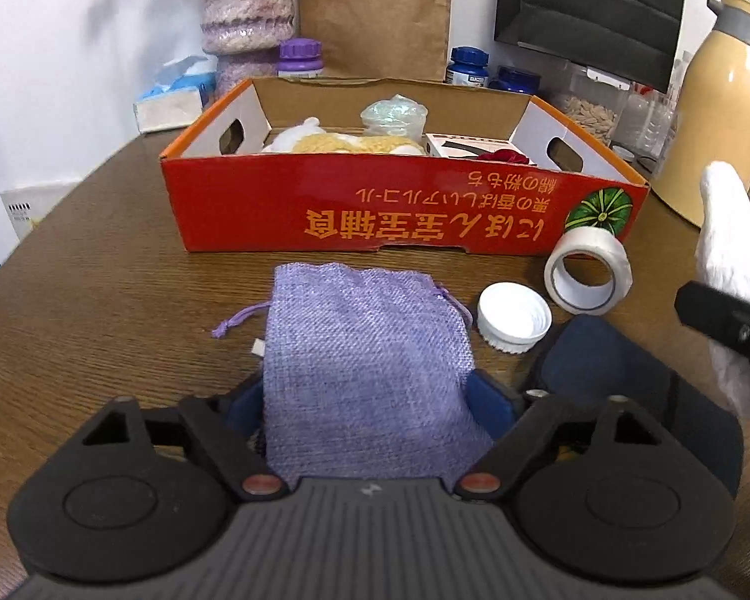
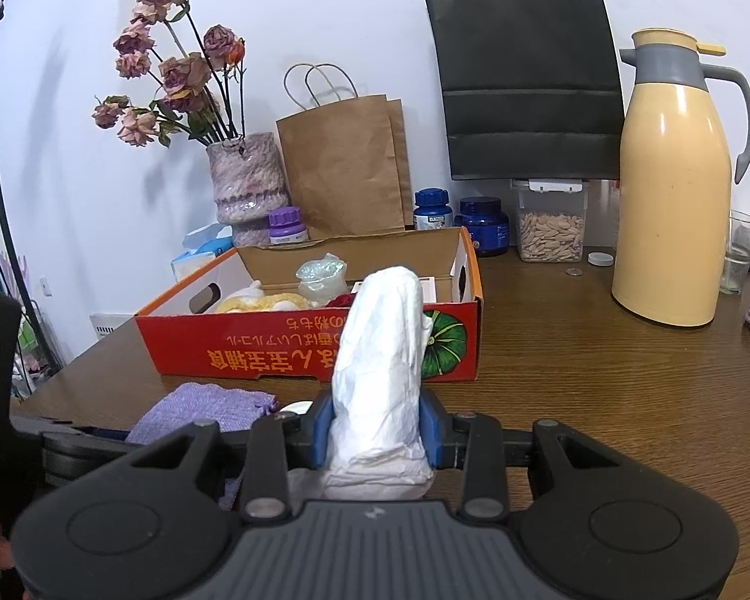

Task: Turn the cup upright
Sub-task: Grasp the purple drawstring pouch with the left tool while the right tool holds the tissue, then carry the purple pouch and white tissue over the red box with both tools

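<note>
My left gripper (image 1: 370,400) is shut on a purple woven drawstring pouch (image 1: 365,340), which lies low over the brown table (image 1: 100,300). My right gripper (image 2: 377,430) is shut on a white crumpled paper bundle (image 2: 382,350) that stands up between its blue pads (image 2: 432,430). In the left wrist view that bundle (image 1: 730,250) and the right gripper's black frame show at the right edge. The only cup-like things are a clear glass (image 2: 737,255), upright at the far right, and a white ribbed cap (image 1: 514,317) lying open side up.
An orange cardboard tray (image 1: 400,220) with several items stands ahead. A tape roll (image 1: 587,270) leans by its corner, and a dark blue cloth (image 1: 625,375) lies beside the pouch. A yellow thermos (image 2: 675,200), jars, paper bags and a flower vase (image 2: 247,185) line the wall.
</note>
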